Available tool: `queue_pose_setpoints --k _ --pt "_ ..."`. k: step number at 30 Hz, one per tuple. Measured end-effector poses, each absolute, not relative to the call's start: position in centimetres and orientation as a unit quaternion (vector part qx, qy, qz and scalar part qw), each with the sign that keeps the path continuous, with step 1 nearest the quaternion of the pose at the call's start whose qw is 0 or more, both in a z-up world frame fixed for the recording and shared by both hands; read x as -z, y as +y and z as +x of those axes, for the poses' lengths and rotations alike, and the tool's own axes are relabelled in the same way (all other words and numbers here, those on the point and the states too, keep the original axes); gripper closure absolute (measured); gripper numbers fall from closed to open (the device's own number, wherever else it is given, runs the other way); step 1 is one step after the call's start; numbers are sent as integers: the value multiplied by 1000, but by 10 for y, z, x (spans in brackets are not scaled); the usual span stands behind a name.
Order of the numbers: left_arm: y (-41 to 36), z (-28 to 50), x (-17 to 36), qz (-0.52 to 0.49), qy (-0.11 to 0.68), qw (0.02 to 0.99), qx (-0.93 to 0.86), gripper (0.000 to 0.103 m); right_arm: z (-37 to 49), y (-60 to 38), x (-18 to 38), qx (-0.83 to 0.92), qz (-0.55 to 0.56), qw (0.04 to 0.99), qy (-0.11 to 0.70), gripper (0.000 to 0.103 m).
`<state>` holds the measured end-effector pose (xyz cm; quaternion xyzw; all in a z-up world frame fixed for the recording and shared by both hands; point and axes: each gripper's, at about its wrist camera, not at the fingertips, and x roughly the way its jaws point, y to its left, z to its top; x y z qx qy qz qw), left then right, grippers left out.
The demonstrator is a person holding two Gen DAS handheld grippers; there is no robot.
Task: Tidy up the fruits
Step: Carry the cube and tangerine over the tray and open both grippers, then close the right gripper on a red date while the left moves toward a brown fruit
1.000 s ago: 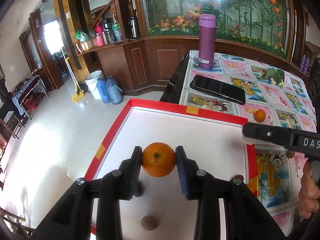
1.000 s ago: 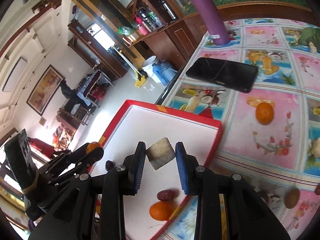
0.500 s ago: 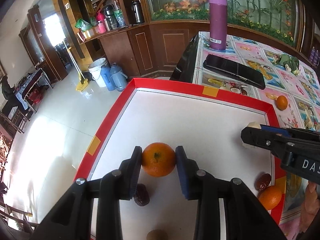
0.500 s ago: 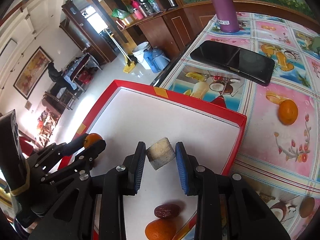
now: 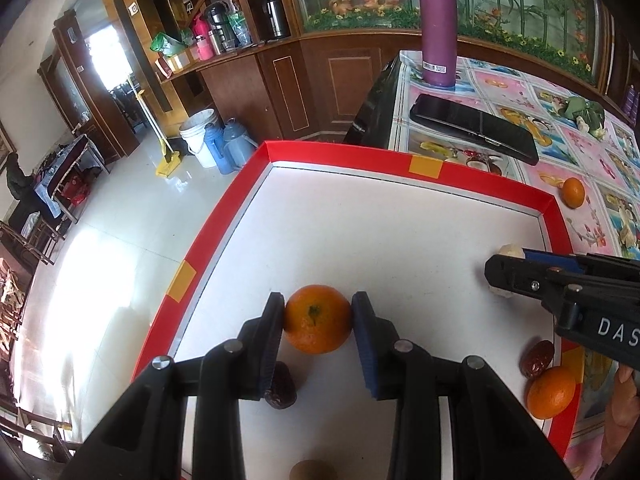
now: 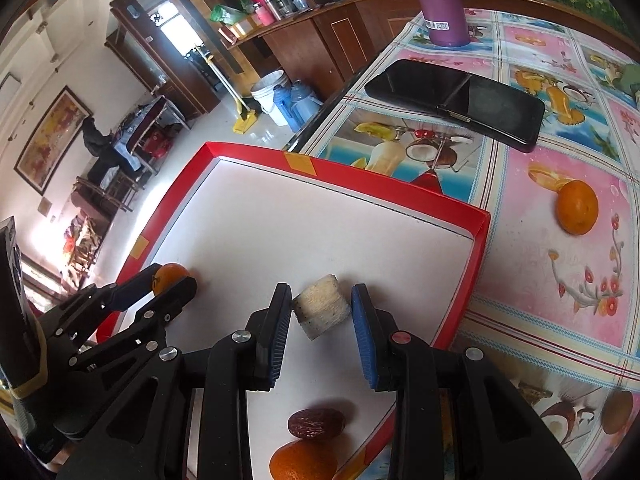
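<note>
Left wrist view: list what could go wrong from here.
1. The orange in the left gripper is round; set down, it may roll against the date below it.
2. The white chunk is held by its corners in the right gripper and could twist out.

A table (image 6: pixel 520 264) under a pink fruit-print cloth carries everything. The landmark is the red-rimmed white tray (image 5: pixel 400 168) at its near corner. Beyond the tray's far rim lies a black phone (image 5: pixel 474 128), and past that a purple bottle (image 5: pixel 437 28) stands upright. Off the tray's far right corner sits a loose orange (image 6: pixel 578 207); a brown kiwi (image 6: pixel 617 410) lies beside its right rim.
</note>
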<state>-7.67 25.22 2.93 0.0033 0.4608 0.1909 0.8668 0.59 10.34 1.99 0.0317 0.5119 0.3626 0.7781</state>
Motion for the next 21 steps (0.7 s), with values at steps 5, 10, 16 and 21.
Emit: queue_pose_setpoints --k 5,10,16,21 --pt "249 -79 -34 -3 460 867 -192 64 11 93 -27 -377 69 769 512 65" --pt "238 -89 -59 5 428 881 -204 53 13 73 -48 -389 102 774 489 65" --pt "204 -94 -81 20 405 897 -175 48 18 38 -69 -394 117 786 462 65" --pt "165 -92 -87 36 401 906 -134 46 20 1 -79 -386 114 796 452 65"
